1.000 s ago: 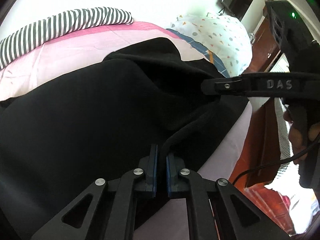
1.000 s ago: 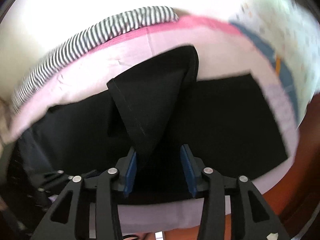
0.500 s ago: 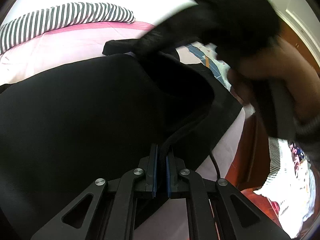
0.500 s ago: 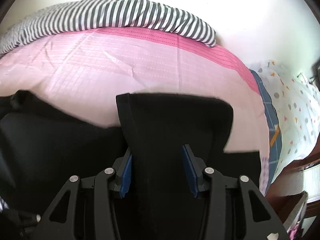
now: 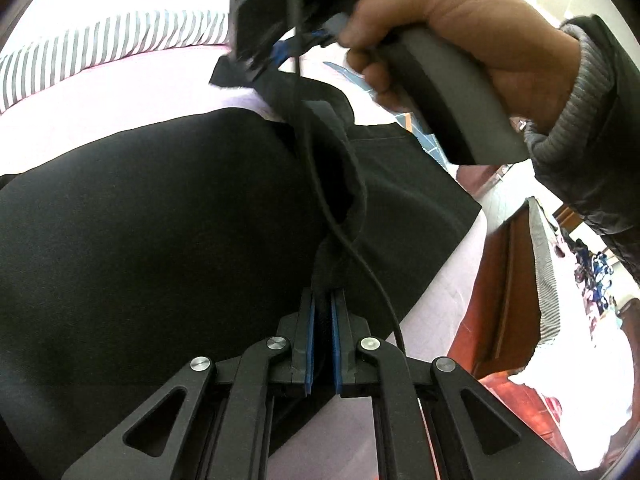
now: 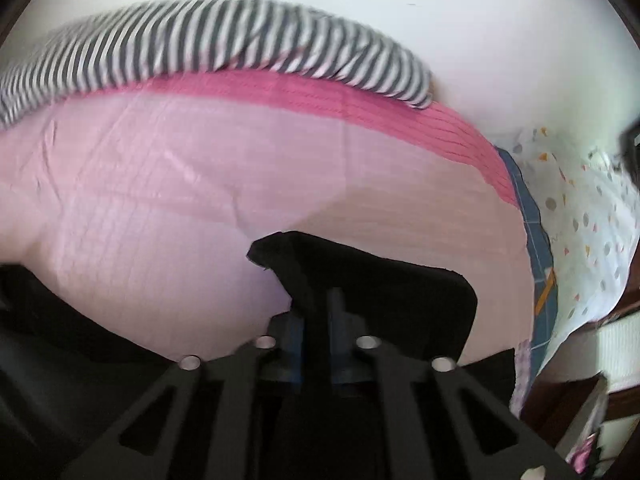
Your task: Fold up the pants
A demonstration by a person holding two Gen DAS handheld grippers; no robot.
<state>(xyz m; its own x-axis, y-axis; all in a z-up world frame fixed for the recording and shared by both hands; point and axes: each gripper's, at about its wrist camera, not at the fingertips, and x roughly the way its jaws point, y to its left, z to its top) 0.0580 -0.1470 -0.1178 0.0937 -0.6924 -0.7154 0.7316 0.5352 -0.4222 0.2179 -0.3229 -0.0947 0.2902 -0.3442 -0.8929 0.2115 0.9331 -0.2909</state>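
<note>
Black pants point(image 5: 168, 208) lie spread on a pink bed sheet point(image 5: 120, 80). My left gripper point(image 5: 323, 320) is shut on a bunched edge of the pants near the bed's front edge. My right gripper point(image 6: 316, 320) is shut on another black fold of the pants point(image 6: 380, 292) and holds it over the sheet point(image 6: 180, 208). In the left wrist view the right gripper point(image 5: 256, 62) is at the top, held by a hand point(image 5: 452, 28), with the pants hanging from it and its cable trailing down.
A black-and-white striped pillow point(image 6: 208, 40) lies along the far side of the bed by the white wall. A white patterned quilt point(image 6: 580, 208) lies at the right. Brown wooden furniture point(image 5: 504, 300) stands beside the bed on the right.
The right gripper has closed on the pant fold and carried it up and toward the far side of the bed. The left gripper has kept its hold and stayed in place.
</note>
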